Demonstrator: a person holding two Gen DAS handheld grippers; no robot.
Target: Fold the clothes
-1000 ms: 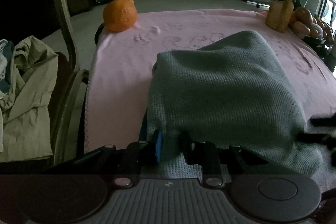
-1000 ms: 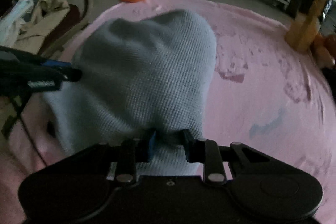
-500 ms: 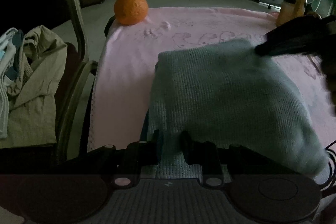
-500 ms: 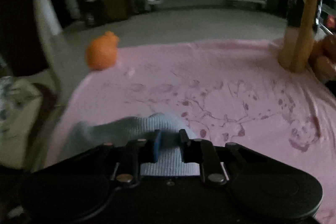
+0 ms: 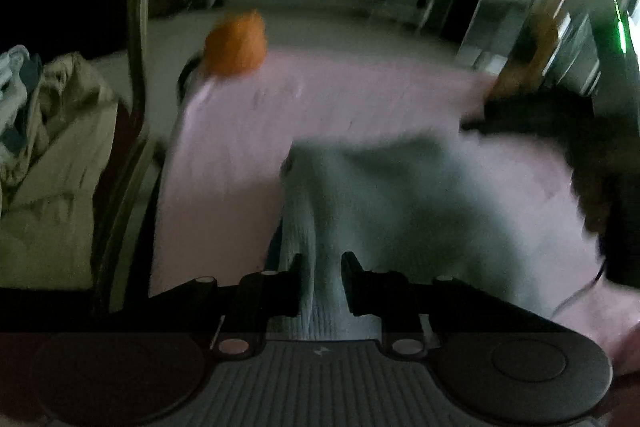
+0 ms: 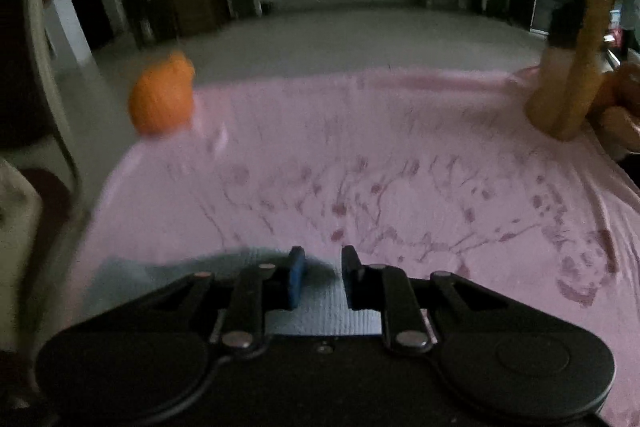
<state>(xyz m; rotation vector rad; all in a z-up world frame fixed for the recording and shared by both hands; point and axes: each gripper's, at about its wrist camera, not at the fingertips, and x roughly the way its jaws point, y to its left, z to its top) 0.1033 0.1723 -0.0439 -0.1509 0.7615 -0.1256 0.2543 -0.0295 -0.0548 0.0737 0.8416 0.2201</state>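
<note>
A grey knit cloth (image 5: 400, 195) lies on the pink tablecloth (image 5: 240, 147). The left wrist view is motion-blurred. My left gripper (image 5: 322, 263) is shut on the cloth's near edge, and a ridge of fabric rises between its fingers. The right tool's dark body (image 5: 540, 115) sits at the cloth's far right edge. In the right wrist view, my right gripper (image 6: 323, 263) is low over the table. The grey cloth (image 6: 160, 267) lies under and between its fingers, its far edge level with the fingertips. The jaws look closed on it.
An orange fruit (image 6: 162, 103) sits at the table's far left corner. A tall juice bottle (image 6: 576, 67) and round fruits (image 6: 624, 99) stand at the far right. A chair (image 5: 138, 67) with piled clothes (image 5: 52, 167) is to the left.
The right gripper carried its cloth edge forward and down to the table, so the cloth no longer fills its view. The left gripper keeps its hold and is moving, which blurs its view.
</note>
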